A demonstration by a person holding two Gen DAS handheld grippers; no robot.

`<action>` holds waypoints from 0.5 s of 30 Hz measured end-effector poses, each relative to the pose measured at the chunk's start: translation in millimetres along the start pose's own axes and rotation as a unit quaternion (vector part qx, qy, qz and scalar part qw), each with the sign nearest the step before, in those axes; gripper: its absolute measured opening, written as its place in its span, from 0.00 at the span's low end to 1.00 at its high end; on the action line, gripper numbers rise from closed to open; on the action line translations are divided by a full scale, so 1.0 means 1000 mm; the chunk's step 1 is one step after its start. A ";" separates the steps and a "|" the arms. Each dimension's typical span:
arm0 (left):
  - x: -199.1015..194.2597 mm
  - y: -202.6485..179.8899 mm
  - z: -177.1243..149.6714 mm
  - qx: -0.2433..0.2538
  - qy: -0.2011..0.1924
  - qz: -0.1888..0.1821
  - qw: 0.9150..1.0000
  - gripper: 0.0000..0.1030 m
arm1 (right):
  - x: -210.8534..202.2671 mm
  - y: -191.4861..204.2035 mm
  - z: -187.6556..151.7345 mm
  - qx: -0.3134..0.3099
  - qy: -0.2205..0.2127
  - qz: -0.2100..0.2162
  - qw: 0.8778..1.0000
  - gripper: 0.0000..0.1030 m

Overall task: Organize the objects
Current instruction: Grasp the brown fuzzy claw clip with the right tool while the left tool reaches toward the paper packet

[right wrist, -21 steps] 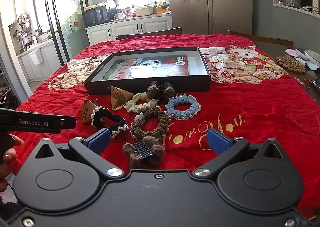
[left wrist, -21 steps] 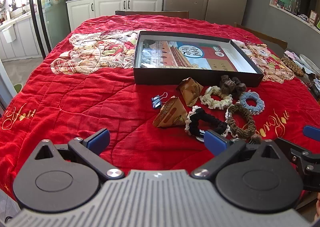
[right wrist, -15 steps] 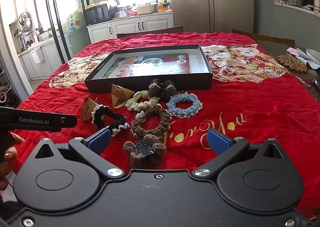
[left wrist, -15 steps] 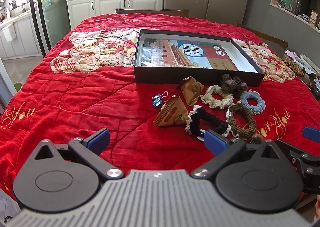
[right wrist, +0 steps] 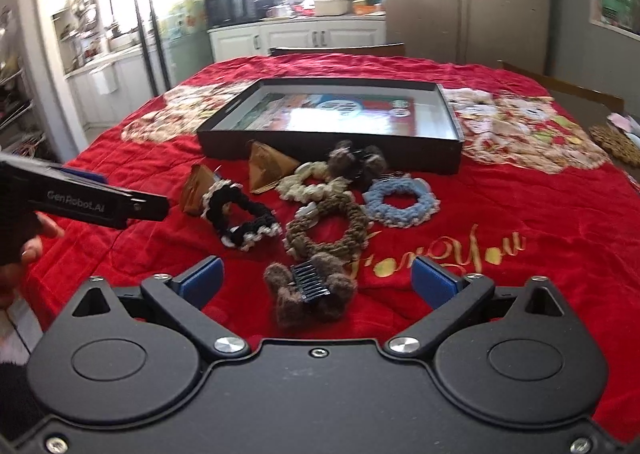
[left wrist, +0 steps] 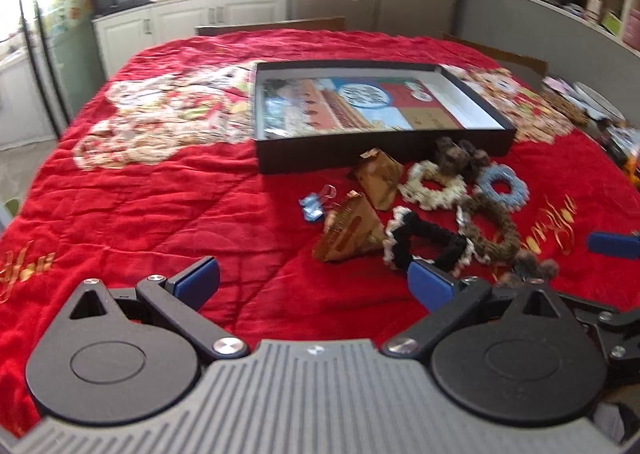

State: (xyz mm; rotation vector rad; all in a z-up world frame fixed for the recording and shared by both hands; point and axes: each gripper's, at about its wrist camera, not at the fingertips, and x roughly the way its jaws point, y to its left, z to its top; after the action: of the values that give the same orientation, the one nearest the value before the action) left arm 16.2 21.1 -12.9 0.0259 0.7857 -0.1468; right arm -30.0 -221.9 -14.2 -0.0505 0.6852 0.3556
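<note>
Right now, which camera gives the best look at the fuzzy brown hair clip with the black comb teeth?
The right wrist view: the brown hair clip lies whole and close between its open fingers. The left wrist view shows only blurred tufts of it, partly behind that gripper's finger linkage.

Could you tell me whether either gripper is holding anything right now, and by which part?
Nothing is held: the left gripper and right gripper are both open and empty.

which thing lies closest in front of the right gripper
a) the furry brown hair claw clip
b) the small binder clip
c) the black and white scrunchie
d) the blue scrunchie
a: the furry brown hair claw clip lies on the red cloth just ahead of the open right gripper, between its fingers' line, while the blue scrunchie and the black and white scrunchie lie farther off.
</note>
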 end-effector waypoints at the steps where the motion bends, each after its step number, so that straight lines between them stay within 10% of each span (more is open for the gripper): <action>1: 0.002 -0.001 -0.001 0.008 0.000 -0.006 1.000 1.00 | 0.002 0.002 -0.001 -0.007 0.001 0.002 1.000 0.92; 15: 0.041 0.009 -0.008 0.038 0.012 -0.037 0.999 0.87 | 0.025 -0.003 -0.010 -0.006 0.028 0.029 0.999 0.67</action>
State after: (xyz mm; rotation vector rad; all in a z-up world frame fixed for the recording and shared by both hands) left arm 40.7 25.8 -48.2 0.0693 0.8047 -0.2475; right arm -17.0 -218.5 -38.2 -0.0524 0.7417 0.4143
